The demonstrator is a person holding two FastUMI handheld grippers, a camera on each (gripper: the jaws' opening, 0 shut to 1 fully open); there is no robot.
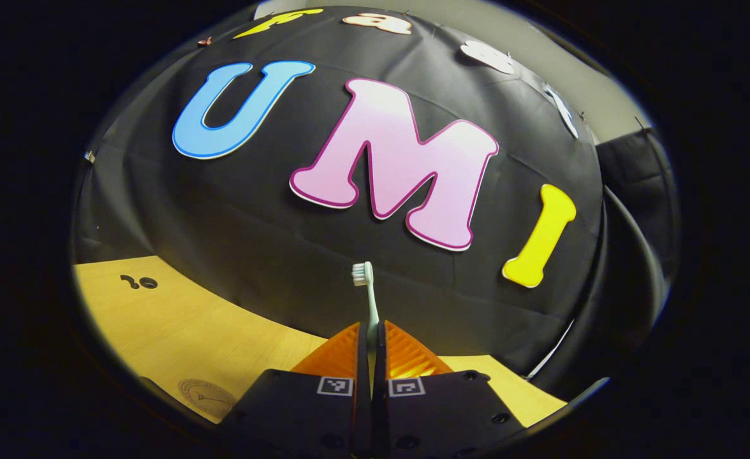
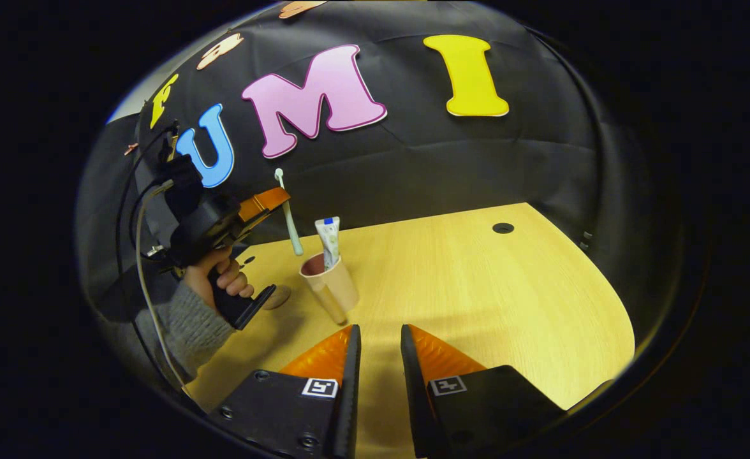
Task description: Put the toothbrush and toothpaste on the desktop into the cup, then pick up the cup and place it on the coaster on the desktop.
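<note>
We see the left gripper (image 1: 370, 347) pinching the toothbrush (image 1: 367, 293) at lower centre; the right gripper (image 2: 379, 347) has its jaws narrowly parted, holding nothing.

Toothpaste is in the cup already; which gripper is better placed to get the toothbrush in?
Left. The left gripper grips the toothbrush just above the cup, which holds the toothpaste. The right gripper is open and empty.

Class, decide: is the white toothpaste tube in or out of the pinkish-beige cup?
In. The white toothpaste tube stands upright with its lower end inside the pinkish-beige cup.
</note>
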